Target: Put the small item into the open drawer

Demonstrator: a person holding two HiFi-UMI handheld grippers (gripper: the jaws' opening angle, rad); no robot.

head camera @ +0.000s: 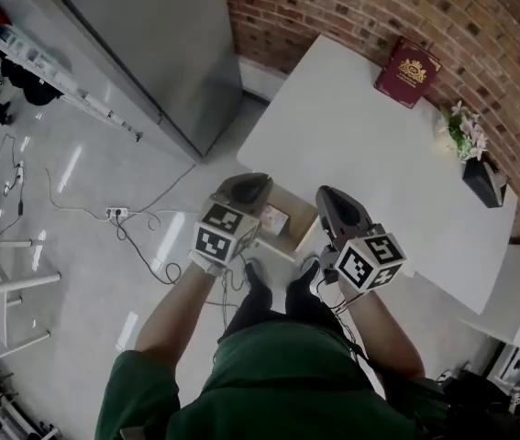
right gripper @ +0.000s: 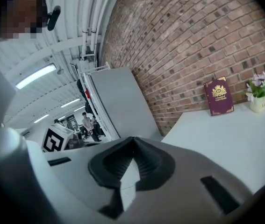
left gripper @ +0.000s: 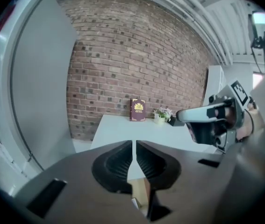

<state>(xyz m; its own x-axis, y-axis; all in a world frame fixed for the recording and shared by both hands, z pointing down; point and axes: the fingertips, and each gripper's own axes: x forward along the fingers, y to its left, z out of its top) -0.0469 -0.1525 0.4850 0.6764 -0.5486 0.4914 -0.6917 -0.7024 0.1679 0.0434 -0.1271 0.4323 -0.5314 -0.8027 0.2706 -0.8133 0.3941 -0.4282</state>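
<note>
The person holds 2 grippers side by side over the near edge of a white table point(head camera: 360, 145). The left gripper point(head camera: 246, 189) has its 2 ribbed fingers point(left gripper: 118, 164) drawn together with only a thin slit between them, and nothing sits in that slit. The right gripper point(head camera: 337, 200) is likewise closed: its fingers point(right gripper: 151, 162) meet at the tip and grip nothing.

In the head view the open drawer point(head camera: 298, 211), of pale wood, juts out from under the table edge and shows in the gap between the 2 grippers. The small item point(head camera: 273, 219), a squarish piece with reddish print, lies inside that drawer, closer to the left gripper's side. It is apart from both pairs of fingers and touches neither. In the left gripper view a strip of the drawer's wood point(left gripper: 141, 190) shows beneath the closed fingers, with the right gripper point(left gripper: 181, 115) off to the side.

At the table's far edge, against the brick wall point(head camera: 351, 7), stand 1 dark red book point(head camera: 407, 71), 1 small pot of flowers point(head camera: 466, 131) and 1 black box point(head camera: 484, 181).
</note>
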